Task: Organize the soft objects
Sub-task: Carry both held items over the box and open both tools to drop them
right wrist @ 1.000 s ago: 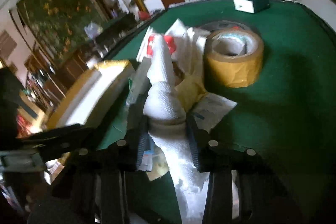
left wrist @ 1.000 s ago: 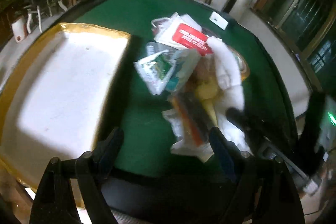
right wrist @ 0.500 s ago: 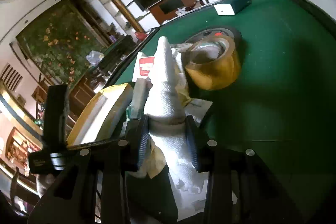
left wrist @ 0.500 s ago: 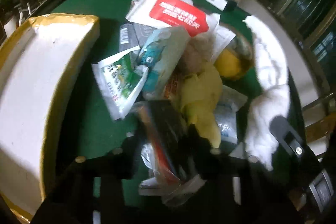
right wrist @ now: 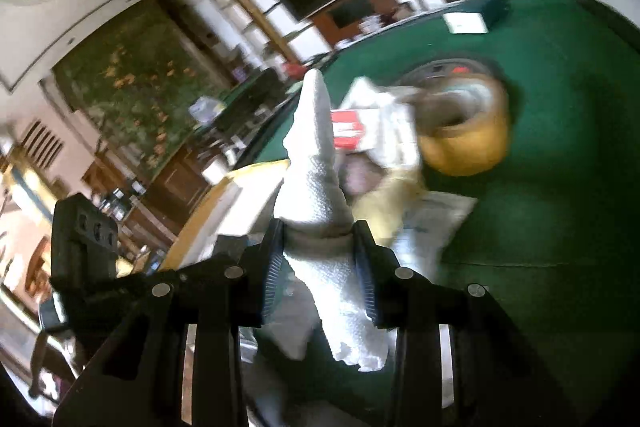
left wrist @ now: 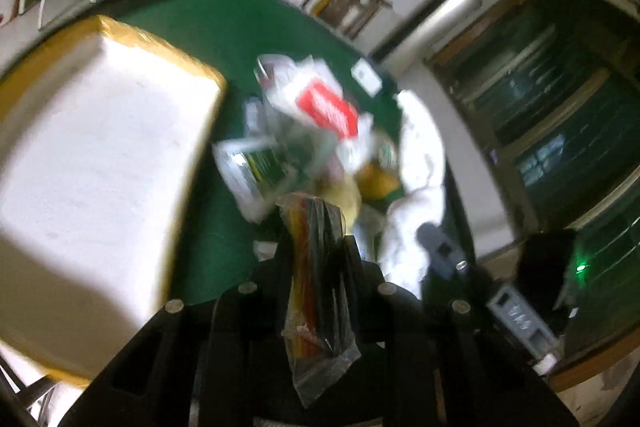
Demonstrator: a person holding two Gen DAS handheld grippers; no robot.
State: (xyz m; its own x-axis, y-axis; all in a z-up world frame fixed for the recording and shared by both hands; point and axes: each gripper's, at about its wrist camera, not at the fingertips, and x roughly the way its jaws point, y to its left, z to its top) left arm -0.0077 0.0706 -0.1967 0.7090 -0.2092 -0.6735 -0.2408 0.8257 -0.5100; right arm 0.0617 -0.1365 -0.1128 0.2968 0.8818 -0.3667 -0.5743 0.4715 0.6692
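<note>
Jaws of the left gripper [left wrist: 316, 247] have just closed on a clear packet [left wrist: 316, 267], lifted from the pile at 12 o'clock; the right gripper [right wrist: 318, 247] clamps a white towel [right wrist: 320, 163]. Both seem bound for the foam box [left wrist: 100, 167] at 9 o'clock.

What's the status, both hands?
Left hand-held gripper just closed on clear packet. Right hand-held gripper clamps white towel. White foam box beside pile.

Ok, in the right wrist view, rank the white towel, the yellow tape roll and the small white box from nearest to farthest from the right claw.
1. White towel: clamped in the right claw.
2. Yellow tape roll: up and right, on the green table.
3. Small white box: far edge, upper right.
</note>
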